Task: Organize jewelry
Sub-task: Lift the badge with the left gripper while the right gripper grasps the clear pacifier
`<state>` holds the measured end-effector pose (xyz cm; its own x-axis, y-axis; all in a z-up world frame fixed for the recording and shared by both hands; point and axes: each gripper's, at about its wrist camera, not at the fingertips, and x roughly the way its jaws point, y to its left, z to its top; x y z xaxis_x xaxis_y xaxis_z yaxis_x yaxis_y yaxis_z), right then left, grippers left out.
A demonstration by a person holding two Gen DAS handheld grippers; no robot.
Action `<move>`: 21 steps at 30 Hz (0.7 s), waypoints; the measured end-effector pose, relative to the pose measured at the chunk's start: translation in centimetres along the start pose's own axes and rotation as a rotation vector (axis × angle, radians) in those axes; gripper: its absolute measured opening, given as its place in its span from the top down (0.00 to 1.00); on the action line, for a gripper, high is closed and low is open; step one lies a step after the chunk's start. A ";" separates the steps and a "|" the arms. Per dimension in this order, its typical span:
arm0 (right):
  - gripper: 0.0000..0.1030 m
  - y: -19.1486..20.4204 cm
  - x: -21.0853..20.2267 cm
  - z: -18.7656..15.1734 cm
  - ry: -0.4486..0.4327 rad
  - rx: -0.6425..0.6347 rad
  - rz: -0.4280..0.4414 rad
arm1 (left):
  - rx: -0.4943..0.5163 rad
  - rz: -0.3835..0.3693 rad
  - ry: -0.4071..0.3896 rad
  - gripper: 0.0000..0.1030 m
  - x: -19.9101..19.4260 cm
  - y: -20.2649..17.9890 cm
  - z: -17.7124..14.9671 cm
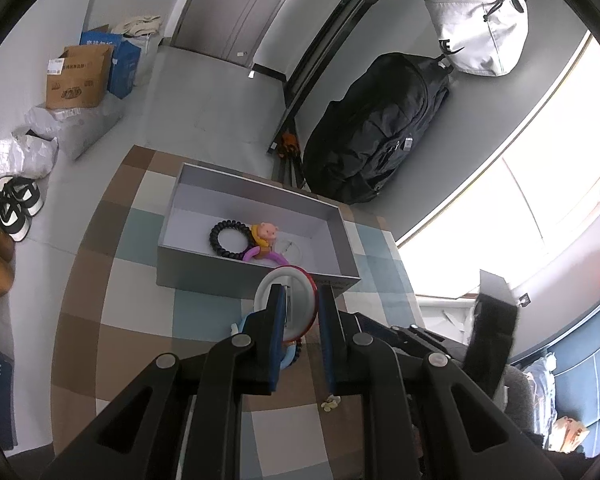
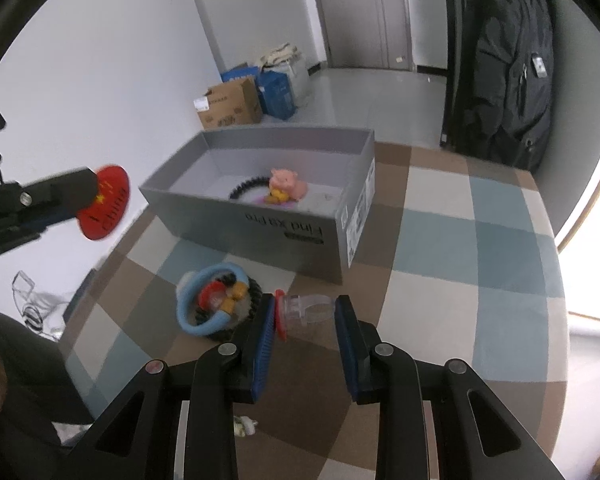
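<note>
The left gripper [image 1: 300,312] pinches a round red badge [image 1: 288,304] with a white back, holding it in the air just before the near wall of the grey box [image 1: 256,276]. Inside the box lie a black bead bracelet [image 1: 226,238] and a pink pig charm [image 1: 267,234] on a purple ring. The right gripper [image 2: 304,316] has its jaws drawn in around a clear plastic clip [image 2: 308,312] with a red end, lying on the checked counter [image 2: 440,280]. Just left of it rests a blue ring [image 2: 212,300] over a pile of dark beads.
</note>
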<state>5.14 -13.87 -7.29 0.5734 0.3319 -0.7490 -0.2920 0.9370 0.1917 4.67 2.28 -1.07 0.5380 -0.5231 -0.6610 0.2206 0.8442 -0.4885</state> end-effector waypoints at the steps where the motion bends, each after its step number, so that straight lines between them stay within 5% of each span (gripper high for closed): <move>1: 0.72 0.0 -0.3 0.0 -0.009 0.001 0.005 | 0.001 0.000 -0.002 0.89 0.0 0.0 0.1; 21: 0.72 1.2 -5.4 3.8 -0.183 -0.024 0.072 | 0.008 0.025 -0.067 0.89 -0.4 -0.5 1.4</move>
<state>4.62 -14.13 -0.65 0.6792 0.4141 -0.6060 -0.3544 0.9080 0.2234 5.47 2.29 0.26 0.5967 -0.4929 -0.6332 0.2131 0.8581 -0.4672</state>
